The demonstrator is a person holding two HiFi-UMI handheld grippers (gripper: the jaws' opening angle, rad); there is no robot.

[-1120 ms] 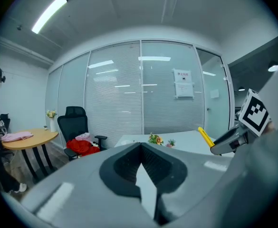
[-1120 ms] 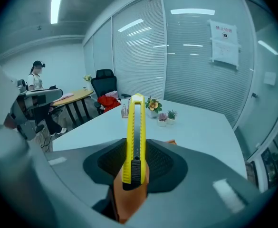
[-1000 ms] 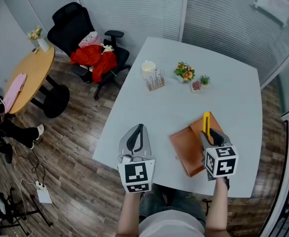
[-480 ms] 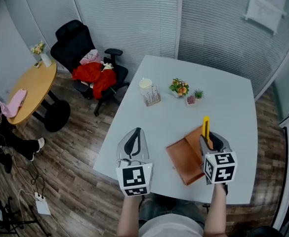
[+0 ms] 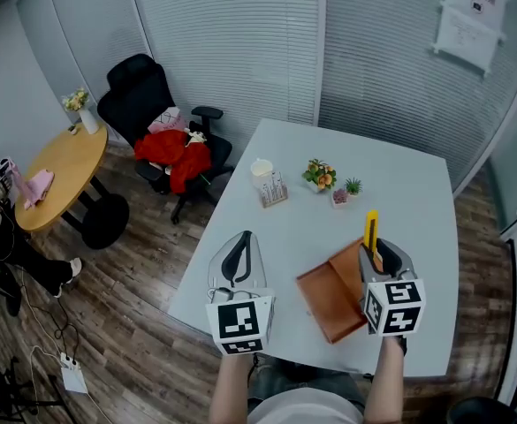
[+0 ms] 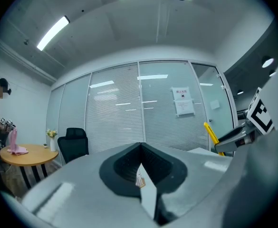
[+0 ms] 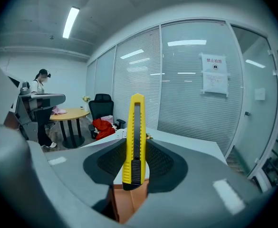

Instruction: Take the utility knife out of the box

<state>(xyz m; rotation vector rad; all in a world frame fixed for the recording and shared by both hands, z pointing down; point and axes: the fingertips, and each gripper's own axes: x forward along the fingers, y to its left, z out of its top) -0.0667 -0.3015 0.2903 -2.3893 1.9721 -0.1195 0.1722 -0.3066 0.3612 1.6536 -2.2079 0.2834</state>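
A yellow utility knife (image 5: 370,228) (image 7: 134,137) stands upright between the jaws of my right gripper (image 5: 378,253) (image 7: 135,167), which is shut on its lower end. Below it lies the flat brown box (image 5: 333,288) (image 7: 128,201) on the white table (image 5: 417,193). The knife is lifted clear above the box. My left gripper (image 5: 240,253) (image 6: 141,172) hovers near the table's front left edge, shut with nothing visible between its jaws. From the left gripper view the knife (image 6: 211,133) shows at the right.
At the table's far side stand a white cup (image 5: 262,169), a small card holder (image 5: 274,188) and two little plant pots (image 5: 320,175). A black chair with red cloth (image 5: 174,144) and a round wooden table (image 5: 59,175) stand to the left. A person (image 7: 40,103) stands far left.
Both grippers hold about the same pose. The view has shifted so more of the room shows; the knife stays gripped above the box.
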